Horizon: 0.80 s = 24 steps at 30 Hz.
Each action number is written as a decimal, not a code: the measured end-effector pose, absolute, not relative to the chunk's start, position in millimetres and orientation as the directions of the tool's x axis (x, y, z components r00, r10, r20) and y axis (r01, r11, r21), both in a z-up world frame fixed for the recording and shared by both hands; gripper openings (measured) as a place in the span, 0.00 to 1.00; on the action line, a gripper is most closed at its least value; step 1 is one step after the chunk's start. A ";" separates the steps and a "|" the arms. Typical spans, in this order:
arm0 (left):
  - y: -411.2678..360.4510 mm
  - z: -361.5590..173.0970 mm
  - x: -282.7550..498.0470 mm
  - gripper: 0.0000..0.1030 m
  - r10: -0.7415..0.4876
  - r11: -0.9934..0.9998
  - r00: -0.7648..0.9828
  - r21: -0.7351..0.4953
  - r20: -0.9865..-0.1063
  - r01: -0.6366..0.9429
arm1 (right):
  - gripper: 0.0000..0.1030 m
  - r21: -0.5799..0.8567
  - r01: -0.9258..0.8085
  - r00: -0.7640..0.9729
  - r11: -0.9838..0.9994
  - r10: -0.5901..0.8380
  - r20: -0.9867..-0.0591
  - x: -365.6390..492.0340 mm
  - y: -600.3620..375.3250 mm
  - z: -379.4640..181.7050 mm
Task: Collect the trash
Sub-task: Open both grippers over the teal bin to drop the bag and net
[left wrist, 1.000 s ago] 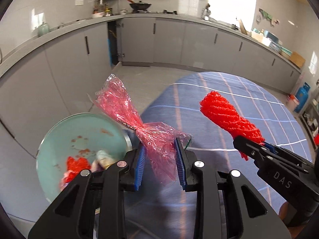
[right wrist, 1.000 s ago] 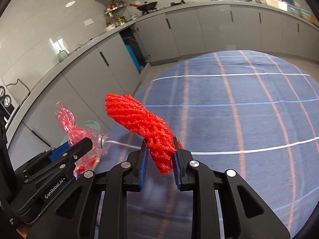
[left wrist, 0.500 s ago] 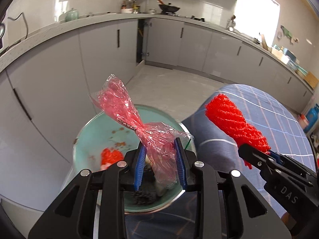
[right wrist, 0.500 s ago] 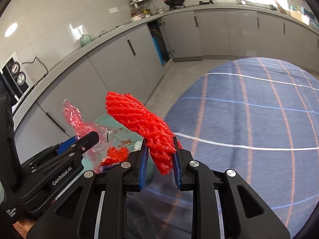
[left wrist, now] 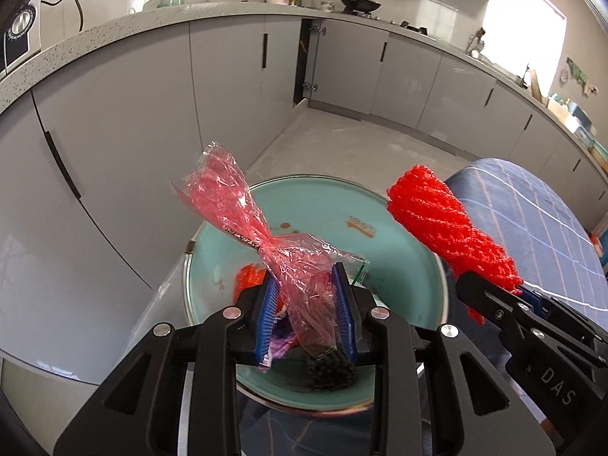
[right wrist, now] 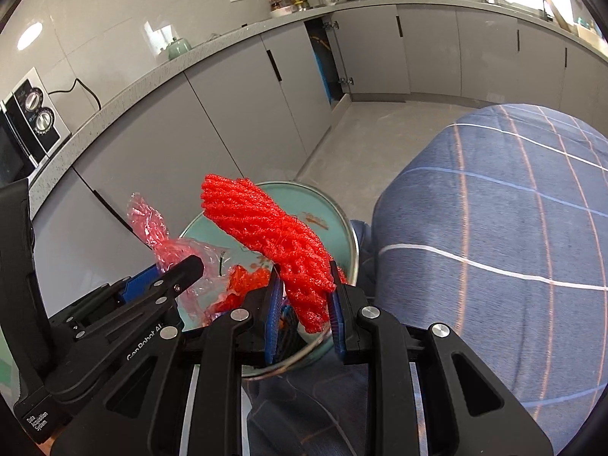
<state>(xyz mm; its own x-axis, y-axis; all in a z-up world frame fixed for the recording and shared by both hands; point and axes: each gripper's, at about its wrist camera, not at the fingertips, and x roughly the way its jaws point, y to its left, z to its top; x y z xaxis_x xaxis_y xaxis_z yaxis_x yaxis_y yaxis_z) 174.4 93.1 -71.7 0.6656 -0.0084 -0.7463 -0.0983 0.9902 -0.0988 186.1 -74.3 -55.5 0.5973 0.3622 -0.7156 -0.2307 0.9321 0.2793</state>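
Note:
My left gripper (left wrist: pixel 306 304) is shut on a crumpled pink plastic wrapper (left wrist: pixel 243 212) and holds it above a round teal bin (left wrist: pixel 315 209). The bin holds red and dark scraps (left wrist: pixel 249 279). My right gripper (right wrist: pixel 306 304) is shut on a red foam net (right wrist: pixel 266 228), held over the same bin (right wrist: pixel 342 228) near its right rim. The net also shows in the left wrist view (left wrist: pixel 444 224), to the right of the wrapper. The left gripper and wrapper (right wrist: pixel 152 224) appear at the left of the right wrist view.
A table with a blue checked cloth (right wrist: pixel 494 247) lies to the right of the bin. Grey kitchen cabinets (left wrist: pixel 133 121) and a counter curve behind, with tiled floor (left wrist: pixel 342 144) between them and the bin.
Both grippers have swung left from over the table to above the bin, each still holding its piece. The bin now sits directly below them.

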 end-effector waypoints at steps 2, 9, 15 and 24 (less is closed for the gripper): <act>96.7 -74.3 178.2 0.28 0.000 0.990 0.662 -0.093 -0.750 -0.105 | 0.23 0.276 -0.225 0.598 0.934 0.356 -0.718 190.7 -69.7 -57.9; 102.5 -87.0 190.6 0.34 0.012 0.991 0.630 -0.074 -0.776 -0.110 | 0.29 0.265 -0.224 0.599 0.938 0.347 -0.722 198.8 -57.9 -63.9; 109.6 -90.6 187.3 0.67 0.058 0.989 0.622 -0.042 -0.781 -0.145 | 0.50 0.283 -0.220 0.616 0.933 0.358 -0.702 198.8 -64.9 -67.6; 114.5 -89.1 177.2 0.87 0.127 0.980 0.613 0.004 -0.780 -0.198 | 0.55 0.323 -0.201 0.644 0.925 0.373 -0.668 187.3 -81.7 -62.8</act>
<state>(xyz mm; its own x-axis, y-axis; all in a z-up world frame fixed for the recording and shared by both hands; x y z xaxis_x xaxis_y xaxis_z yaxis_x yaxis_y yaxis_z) 177.2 114.5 -89.1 0.6130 0.1269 -0.7798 -0.1983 0.9801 0.0037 187.3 -81.7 -62.8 0.6439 0.3731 -0.6680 -0.2011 0.9249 0.3228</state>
